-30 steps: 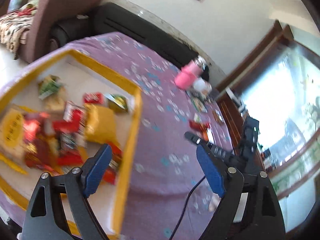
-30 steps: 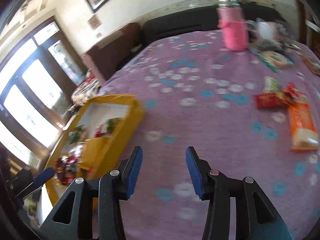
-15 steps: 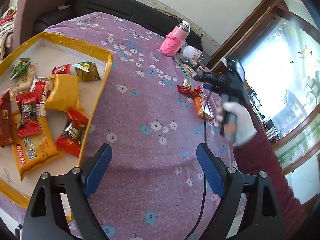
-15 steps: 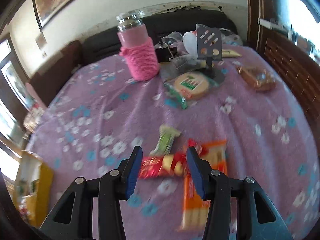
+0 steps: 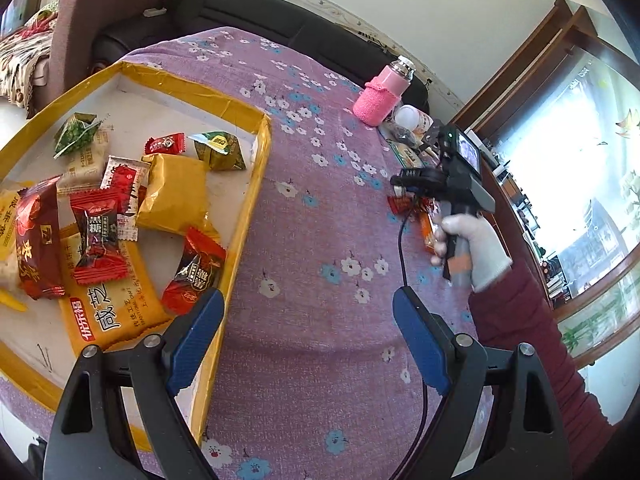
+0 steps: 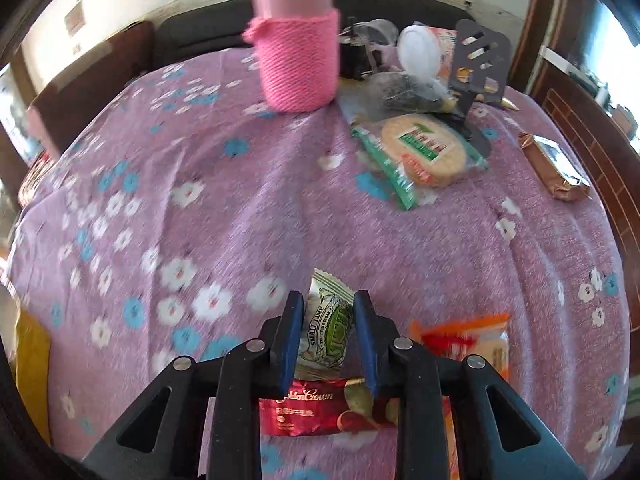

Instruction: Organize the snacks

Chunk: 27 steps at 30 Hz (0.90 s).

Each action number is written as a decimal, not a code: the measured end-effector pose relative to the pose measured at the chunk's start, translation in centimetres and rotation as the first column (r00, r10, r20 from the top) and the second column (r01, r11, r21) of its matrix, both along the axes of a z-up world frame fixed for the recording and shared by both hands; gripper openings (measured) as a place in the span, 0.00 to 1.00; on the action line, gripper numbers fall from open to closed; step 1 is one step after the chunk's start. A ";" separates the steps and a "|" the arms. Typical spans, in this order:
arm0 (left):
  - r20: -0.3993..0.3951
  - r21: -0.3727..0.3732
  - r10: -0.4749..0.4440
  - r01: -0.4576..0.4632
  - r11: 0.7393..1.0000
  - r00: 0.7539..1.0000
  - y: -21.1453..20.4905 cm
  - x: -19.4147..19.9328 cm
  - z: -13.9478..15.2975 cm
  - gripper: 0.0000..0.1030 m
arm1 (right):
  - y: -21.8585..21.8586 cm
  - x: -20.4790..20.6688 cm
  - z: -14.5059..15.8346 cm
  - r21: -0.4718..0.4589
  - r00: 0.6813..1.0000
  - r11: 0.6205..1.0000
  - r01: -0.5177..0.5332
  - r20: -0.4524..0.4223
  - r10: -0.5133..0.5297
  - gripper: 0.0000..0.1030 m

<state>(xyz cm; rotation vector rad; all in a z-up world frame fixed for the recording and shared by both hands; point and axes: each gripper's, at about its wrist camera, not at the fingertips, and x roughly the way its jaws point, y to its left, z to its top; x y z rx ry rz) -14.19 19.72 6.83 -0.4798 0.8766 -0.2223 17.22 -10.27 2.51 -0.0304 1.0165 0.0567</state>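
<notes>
My right gripper (image 6: 326, 312) is open, its jaws straddling a small green-and-white lime snack packet (image 6: 330, 322) that lies on the purple flowered cloth. A red snack bag (image 6: 316, 408) lies just below it and an orange packet (image 6: 468, 344) to its right. My left gripper (image 5: 308, 336) is open and empty, over the cloth beside the yellow-rimmed tray (image 5: 256, 184). The tray holds several snack packets, among them a yellow pouch (image 5: 174, 192). The right gripper (image 5: 408, 186) also shows in the left wrist view, held by a gloved hand.
A pink knitted bottle (image 6: 296, 36) stands at the back. Near it lie a round cracker pack (image 6: 424, 148), a brown bar (image 6: 554, 168), a black stand (image 6: 480, 64) and clutter. A dark sofa (image 5: 248, 12) lies beyond the table.
My right gripper has swung from the tray side to the loose snacks and dropped low around the lime packet. My left gripper has pulled back from over the tray.
</notes>
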 end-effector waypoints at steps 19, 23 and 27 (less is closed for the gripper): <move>0.013 0.048 0.011 -0.012 0.999 1.000 -1.0 -0.9 1.1 0.84 | 3.8 -13.1 2.6 0.415 0.921 0.838 -0.354 -0.002 0.390 0.44; 0.027 0.048 0.012 -0.013 0.999 1.000 -1.1 -0.9 1.3 0.84 | 0.4 -12.4 3.5 0.435 0.950 0.851 -0.293 0.034 0.310 0.44; -0.002 0.044 -0.009 0.009 0.999 1.000 -2.0 -0.3 0.6 0.84 | -3.6 -10.4 3.7 0.490 0.978 0.848 -0.202 0.047 0.205 0.46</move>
